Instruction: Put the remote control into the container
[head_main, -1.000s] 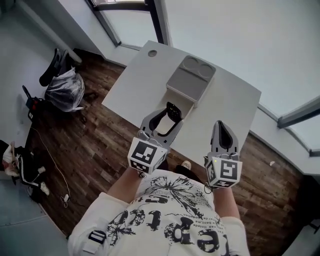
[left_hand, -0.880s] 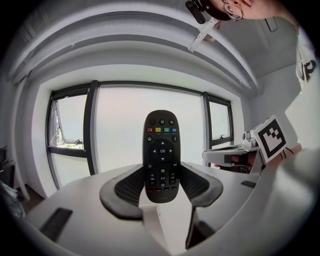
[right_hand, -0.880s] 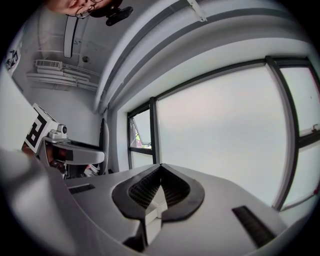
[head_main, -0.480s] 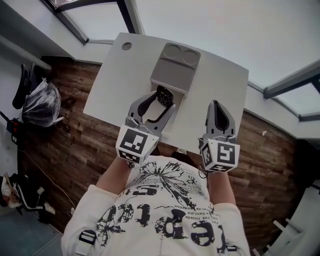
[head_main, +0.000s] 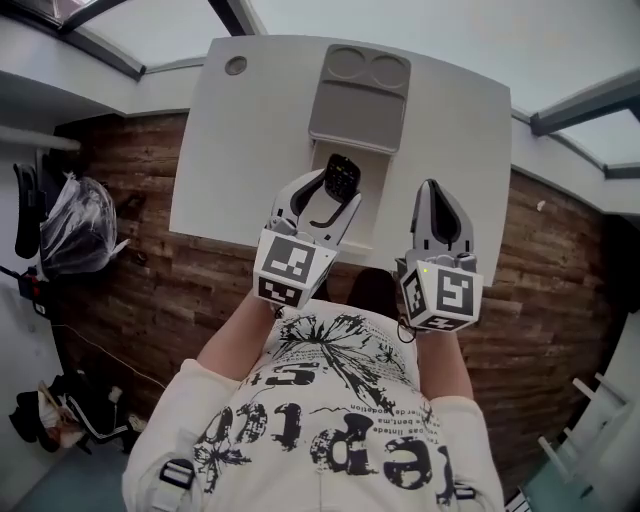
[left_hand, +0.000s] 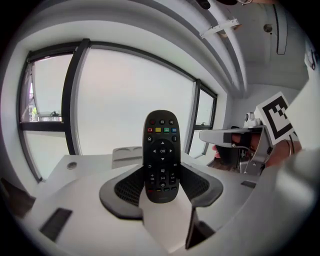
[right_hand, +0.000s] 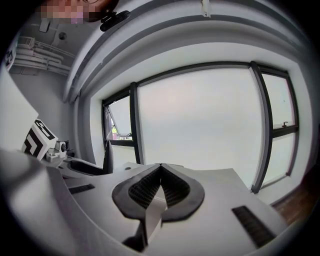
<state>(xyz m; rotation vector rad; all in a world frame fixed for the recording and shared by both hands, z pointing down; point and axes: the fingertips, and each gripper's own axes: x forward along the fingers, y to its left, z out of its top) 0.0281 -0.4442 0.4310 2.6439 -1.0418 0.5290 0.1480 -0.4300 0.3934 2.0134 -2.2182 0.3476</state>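
Observation:
My left gripper (head_main: 330, 197) (left_hand: 161, 186) is shut on the lower end of a black remote control (head_main: 341, 176) (left_hand: 161, 154), which stands upright between the pads with its buttons toward the camera. In the head view the remote hangs over the near end of the long grey container (head_main: 358, 110) (left_hand: 127, 153) on the white table (head_main: 230, 160). The container has two round recesses at its far end. My right gripper (head_main: 437, 203) (right_hand: 160, 167) is shut on nothing, to the right of the container above the table.
A round grommet hole (head_main: 236, 66) sits in the table's far left corner. The table's near edge (head_main: 250, 238) lies just under the grippers, with wooden floor beyond. A bag (head_main: 68, 228) lies on the floor at the left. Large windows stand behind the table.
The head view has swung round, so the table now sits squarer in the picture. The left gripper has kept the remote over the container's near end. The right gripper has stayed shut beside it.

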